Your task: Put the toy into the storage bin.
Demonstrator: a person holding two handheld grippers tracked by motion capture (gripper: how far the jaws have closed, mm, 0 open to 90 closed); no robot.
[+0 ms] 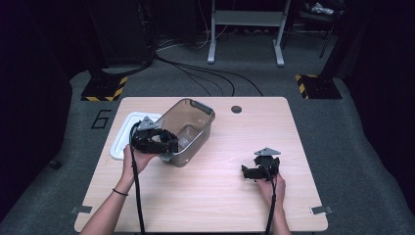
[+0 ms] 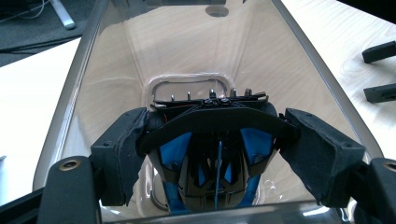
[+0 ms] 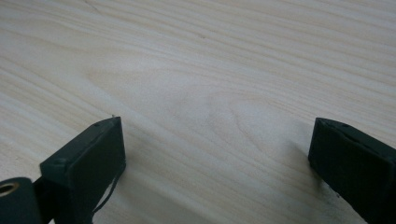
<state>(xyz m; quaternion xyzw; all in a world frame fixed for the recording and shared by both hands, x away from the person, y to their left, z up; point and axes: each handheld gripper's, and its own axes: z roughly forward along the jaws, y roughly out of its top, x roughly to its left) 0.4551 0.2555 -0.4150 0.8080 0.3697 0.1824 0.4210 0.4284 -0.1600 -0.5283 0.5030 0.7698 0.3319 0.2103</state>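
Container [image 1: 188, 129]: a clear smoky plastic bin is seen tilted on its side, mouth toward the left gripper, on the left half of the desk [image 1: 210, 196].
Left gripper [image 1: 164, 145]: seen at the container's mouth; in the left gripper view its jaws are clamped on a black and blue object [image 2: 215, 158], apparently a shoe, inside the container.
Lid [image 1: 125, 134]: a white tray-like piece is seen lying flat just left of the container.
Right gripper [image 1: 258, 171]: held well right of the container, jaws spread wide over bare desk, nothing between them.
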